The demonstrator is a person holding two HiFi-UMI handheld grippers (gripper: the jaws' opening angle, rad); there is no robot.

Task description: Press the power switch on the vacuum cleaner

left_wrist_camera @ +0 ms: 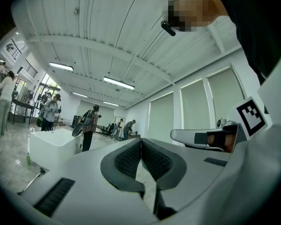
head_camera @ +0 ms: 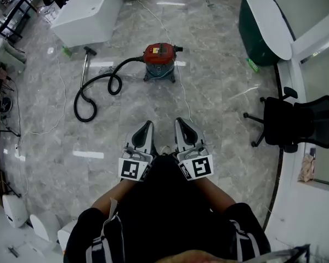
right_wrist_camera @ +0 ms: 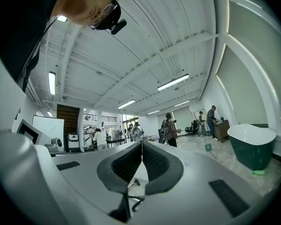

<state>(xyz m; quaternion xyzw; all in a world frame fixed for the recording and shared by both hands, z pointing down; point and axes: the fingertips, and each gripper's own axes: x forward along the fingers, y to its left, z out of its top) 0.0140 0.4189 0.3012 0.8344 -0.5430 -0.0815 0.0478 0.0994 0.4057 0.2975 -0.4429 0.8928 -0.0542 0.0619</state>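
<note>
In the head view a red-topped vacuum cleaner (head_camera: 159, 62) stands on the marble floor well ahead of me. Its black hose (head_camera: 93, 95) loops off to the left and ends in a metal wand (head_camera: 86, 64). No switch can be made out at this distance. My left gripper (head_camera: 147, 127) and right gripper (head_camera: 180, 124) are held side by side close to my body and point toward the vacuum, far short of it. Both are shut on nothing, with their ribbed pads pressed together at the tips (left_wrist_camera: 140, 141) (right_wrist_camera: 142, 143). A bit of the hose (right_wrist_camera: 136, 199) shows through the right jaws' lower gap.
A white bathtub (head_camera: 90, 10) stands at the far left and a green one (head_camera: 263, 29) at the far right. A black office chair (head_camera: 296, 124) is at my right. A thin white cord (head_camera: 182, 92) runs across the floor from the vacuum. Several people stand far off.
</note>
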